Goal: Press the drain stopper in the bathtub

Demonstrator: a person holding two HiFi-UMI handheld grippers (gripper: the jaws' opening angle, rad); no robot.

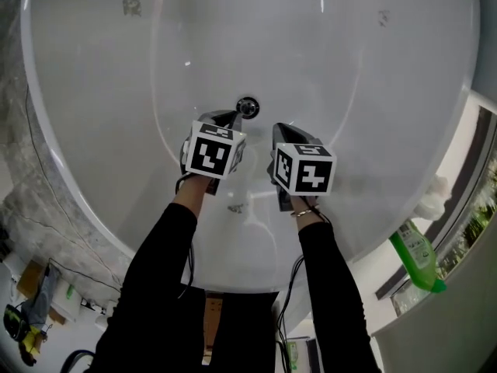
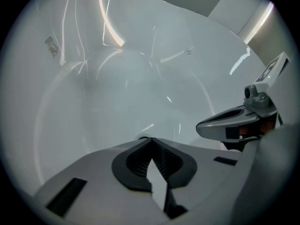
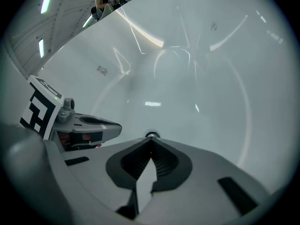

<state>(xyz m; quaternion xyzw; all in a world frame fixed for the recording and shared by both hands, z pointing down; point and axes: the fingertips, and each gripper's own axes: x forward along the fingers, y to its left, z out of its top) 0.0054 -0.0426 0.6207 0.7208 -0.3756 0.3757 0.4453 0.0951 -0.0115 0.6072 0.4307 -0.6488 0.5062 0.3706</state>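
Note:
The round chrome drain stopper (image 1: 247, 106) sits in the floor of the white bathtub (image 1: 93, 92). My left gripper (image 1: 231, 120) hovers just before it on the near left, jaws shut with nothing between them; in the left gripper view only a dark sliver of the drain stopper (image 2: 143, 138) peeks past the closed tips of the left gripper (image 2: 150, 140). My right gripper (image 1: 286, 130) is beside it, a little nearer and to the right, also shut and empty. In the right gripper view the drain stopper (image 3: 151, 135) lies just beyond the tips of the right gripper (image 3: 151, 140).
On the ledge right of the tub stand a green bottle (image 1: 418, 253) and a white bottle (image 1: 433, 196). Stone-patterned floor (image 1: 31, 200) and cables lie left of the rim. A person (image 3: 101, 1) is far off beyond the tub.

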